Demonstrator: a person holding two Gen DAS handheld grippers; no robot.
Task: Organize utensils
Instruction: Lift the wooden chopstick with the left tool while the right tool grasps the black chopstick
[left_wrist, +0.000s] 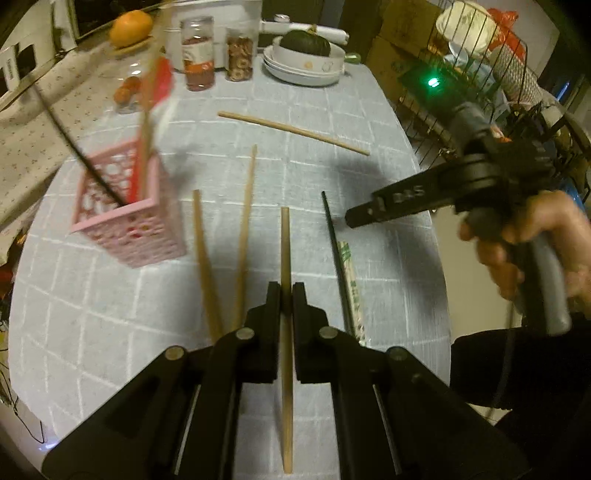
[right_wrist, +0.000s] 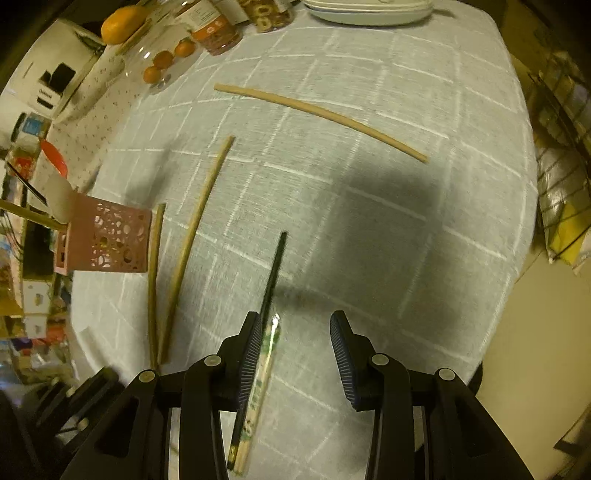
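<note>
A wooden chopstick is clamped between the jaws of the left tool at lower centre of the left wrist view. A pink holder, already stocked with utensils, is seen at left on the checked tabletop. In the right wrist view the right tool is spread and empty above a black chopstick and a wrapped pair. Three more wooden chopsticks are left lying loose.

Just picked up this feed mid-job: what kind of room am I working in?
Most likely a home kitchen or dining area: a cloth-covered table with stacked plates, food jars, a wire dish rack beside it, and loose chopsticks.
</note>
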